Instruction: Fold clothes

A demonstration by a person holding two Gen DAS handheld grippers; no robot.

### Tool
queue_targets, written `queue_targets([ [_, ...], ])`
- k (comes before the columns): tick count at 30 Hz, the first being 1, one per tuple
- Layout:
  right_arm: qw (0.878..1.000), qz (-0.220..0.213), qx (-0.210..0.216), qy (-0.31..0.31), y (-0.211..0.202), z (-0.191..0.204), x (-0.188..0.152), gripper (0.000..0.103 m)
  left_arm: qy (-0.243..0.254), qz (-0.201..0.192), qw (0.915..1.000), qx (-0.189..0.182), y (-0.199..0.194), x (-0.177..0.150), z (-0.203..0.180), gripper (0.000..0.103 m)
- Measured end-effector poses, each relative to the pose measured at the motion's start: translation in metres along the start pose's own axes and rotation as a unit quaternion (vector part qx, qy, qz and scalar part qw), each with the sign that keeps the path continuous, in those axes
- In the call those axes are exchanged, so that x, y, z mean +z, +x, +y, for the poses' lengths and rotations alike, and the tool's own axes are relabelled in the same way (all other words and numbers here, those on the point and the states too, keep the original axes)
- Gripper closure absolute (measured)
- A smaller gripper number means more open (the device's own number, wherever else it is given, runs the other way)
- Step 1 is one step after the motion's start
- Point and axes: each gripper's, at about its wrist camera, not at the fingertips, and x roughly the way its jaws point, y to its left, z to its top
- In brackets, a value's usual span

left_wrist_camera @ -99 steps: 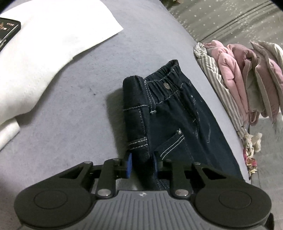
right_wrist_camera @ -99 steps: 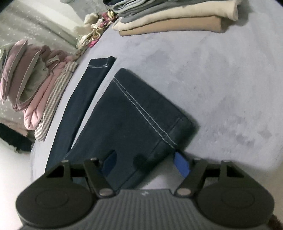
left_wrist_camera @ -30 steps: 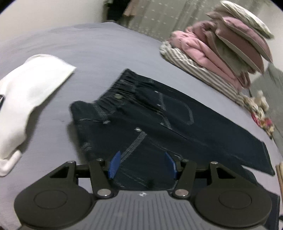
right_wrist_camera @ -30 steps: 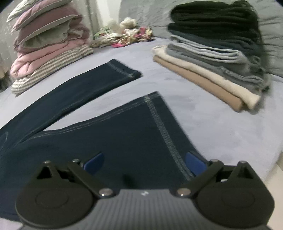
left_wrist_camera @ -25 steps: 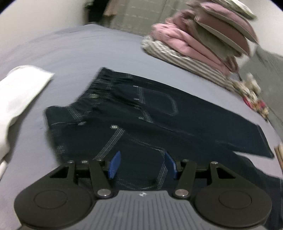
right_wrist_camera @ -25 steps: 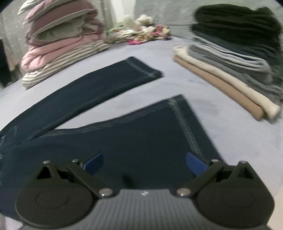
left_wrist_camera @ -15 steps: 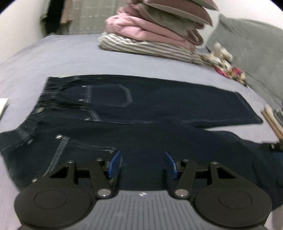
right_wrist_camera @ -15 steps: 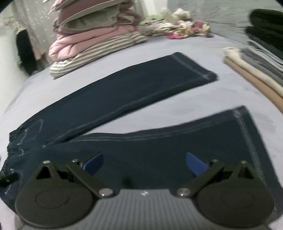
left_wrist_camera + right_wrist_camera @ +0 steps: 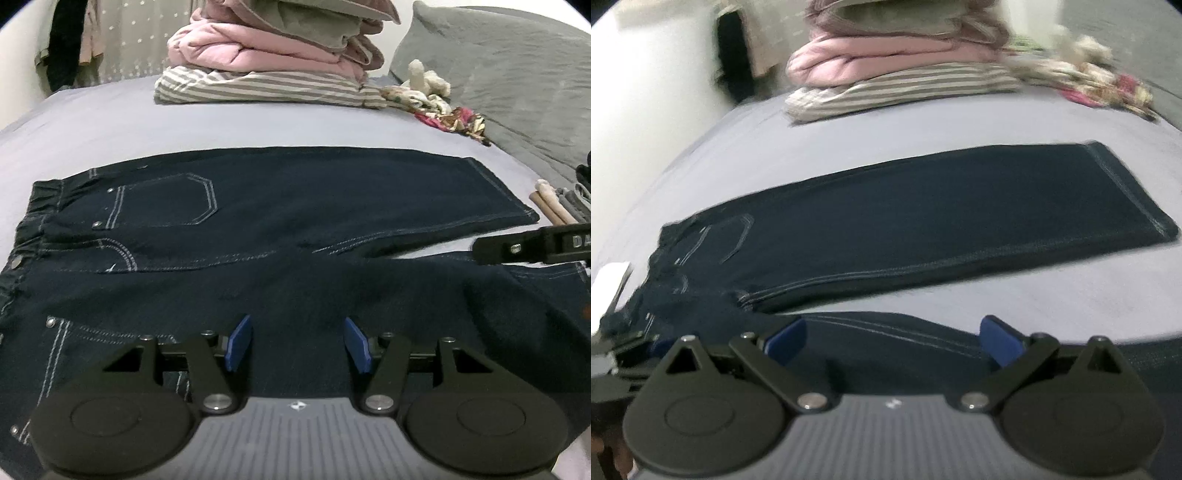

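Left wrist view, dark jeans (image 9: pixel 295 206) spread flat, white stitching, both grippers' jaws spread

What I can't see well

My right camera is blurry. The jeans (image 9: pixel 923 221) run under my right gripper (image 9: pixel 892 338) at 6 o'clock, and the pink pile (image 9: pixel 273 40) is cut off at 12.

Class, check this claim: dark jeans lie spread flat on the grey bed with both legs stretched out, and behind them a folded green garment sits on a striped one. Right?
Not quite. The garment folded on the striped one is pink, not green, as the left wrist view shows. The rest holds: the jeans lie spread on the bed with both legs out.
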Motion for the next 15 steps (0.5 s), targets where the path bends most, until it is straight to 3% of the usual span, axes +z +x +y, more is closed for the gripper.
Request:
queue_targets([
  [4, 0.999, 0.019, 0.039, -0.003, 0.021, -0.001, 0.007, 0.002, 0.013, -0.016, 0.9997, -0.009, 0.002, -0.008, 0.001, 0.046],
  [9, 0.994, 0.039, 0.094, 0.043, 0.038, -0.017, 0.016, 0.003, 0.058, -0.038, 0.9975, -0.014, 0.0, -0.028, -0.002, 0.044],
  [15, 0.972, 0.047, 0.186, 0.135, 0.054, -0.039, 0.023, 0.007, 0.076, -0.049, 0.9954, -0.03, -0.007, -0.039, 0.0, 0.044],
])
